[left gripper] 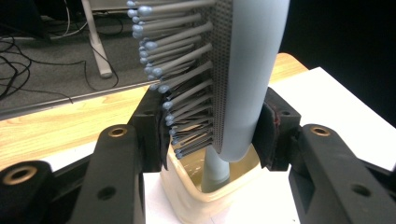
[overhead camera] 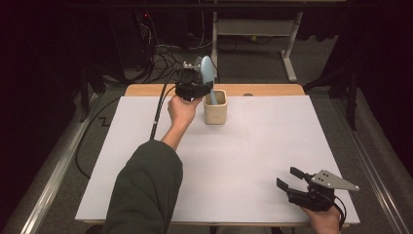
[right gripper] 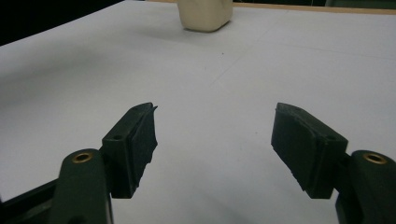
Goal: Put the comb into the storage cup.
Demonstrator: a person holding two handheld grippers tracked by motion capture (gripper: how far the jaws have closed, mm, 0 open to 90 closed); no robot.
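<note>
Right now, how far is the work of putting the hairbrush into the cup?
Done: the left gripper has the blue hairbrush clamped at its head, upright, with the handle already down inside the cream cup. In hand: that grip is not released. Left: let go and pull away. The right gripper rests open on the white table.

There is one light blue hairbrush (overhead camera: 207, 73), one cream cup (overhead camera: 215, 108), one bench (overhead camera: 243, 161) with one white sheet, and two hand-held grippers: left hand-held gripper (overhead camera: 204, 87), right hand-held gripper (overhead camera: 288, 177).
</note>
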